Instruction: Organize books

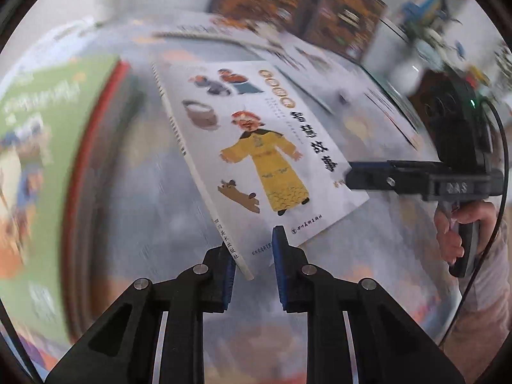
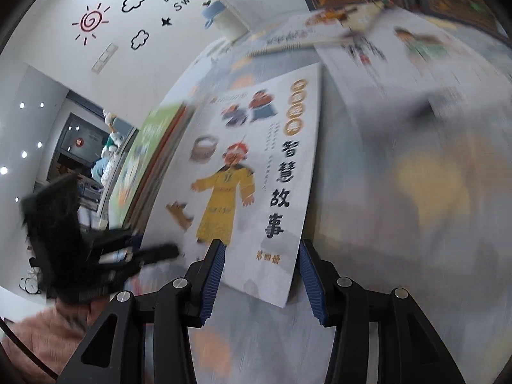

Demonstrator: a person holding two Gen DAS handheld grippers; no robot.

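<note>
Two grippers share one white storybook (image 1: 256, 147), lifted clear of the table (image 1: 144, 172). Left gripper (image 1: 254, 268) pinches the spine corner at 6 o'clock; right gripper (image 2: 260, 275) jaws half-wide, straddling the opposite edge (steadying it for carrying, likely). Green book stack (image 1: 41, 166) waits at 9 o'clock.

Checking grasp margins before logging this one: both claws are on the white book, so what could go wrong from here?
1. The left claw pinches only the spine corner of the white book, and the right claw only the opposite edge. The thin book could sag or slip out.
2. The green book and the stack under it sit close beside the spine, so swinging that way might snag them.
</note>
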